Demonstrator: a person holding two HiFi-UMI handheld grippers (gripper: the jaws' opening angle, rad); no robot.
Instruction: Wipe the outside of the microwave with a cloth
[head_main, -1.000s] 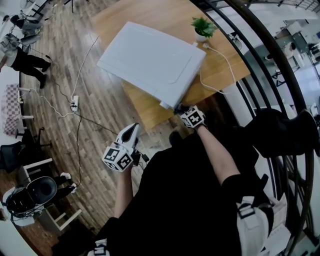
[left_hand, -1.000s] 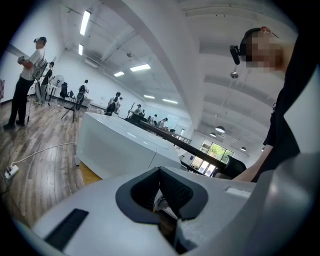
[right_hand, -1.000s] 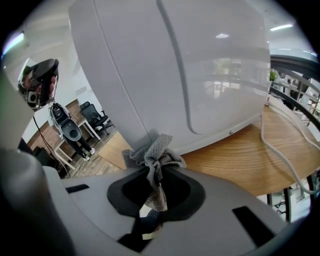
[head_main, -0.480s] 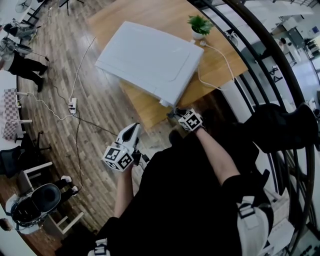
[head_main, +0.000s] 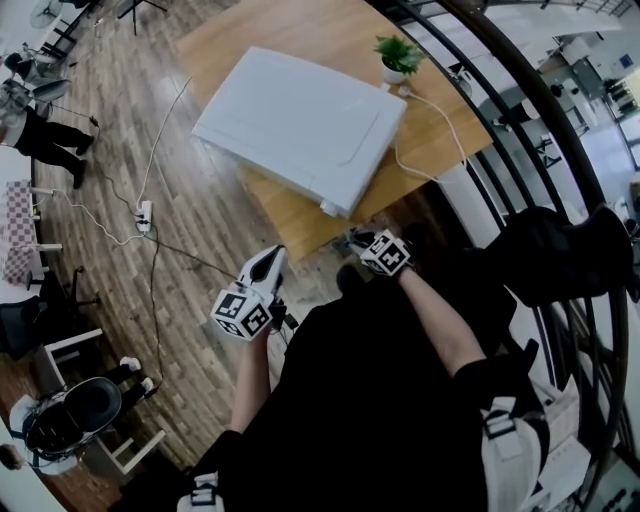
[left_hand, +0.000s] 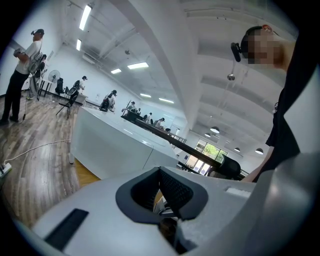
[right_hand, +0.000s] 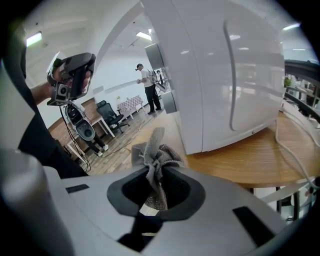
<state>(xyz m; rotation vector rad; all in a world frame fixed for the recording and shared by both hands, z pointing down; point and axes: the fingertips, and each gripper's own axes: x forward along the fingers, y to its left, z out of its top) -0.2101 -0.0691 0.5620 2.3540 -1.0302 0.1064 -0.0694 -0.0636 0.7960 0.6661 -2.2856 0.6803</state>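
The white microwave (head_main: 300, 125) stands on a wooden table (head_main: 300, 225); in the right gripper view its door with a long handle (right_hand: 225, 75) fills the upper right. My right gripper (head_main: 357, 238) hovers just off the table's near corner, below the microwave's front corner, and is shut on a grey cloth (right_hand: 155, 157) that bunches up out of the jaws. My left gripper (head_main: 270, 260) is held over the floor to the left of the table, pointing at the microwave (left_hand: 115, 145), its jaws (left_hand: 160, 192) shut with nothing in them.
A small potted plant (head_main: 397, 55) and a white cable (head_main: 440, 130) lie on the table behind the microwave. A black railing (head_main: 520, 130) runs along the right. A power strip (head_main: 143, 212) with cords lies on the wooden floor; chairs and people stand at the far left.
My right gripper with the cloth has drawn back a little from the microwave's front corner toward me. The left gripper has hardly moved.
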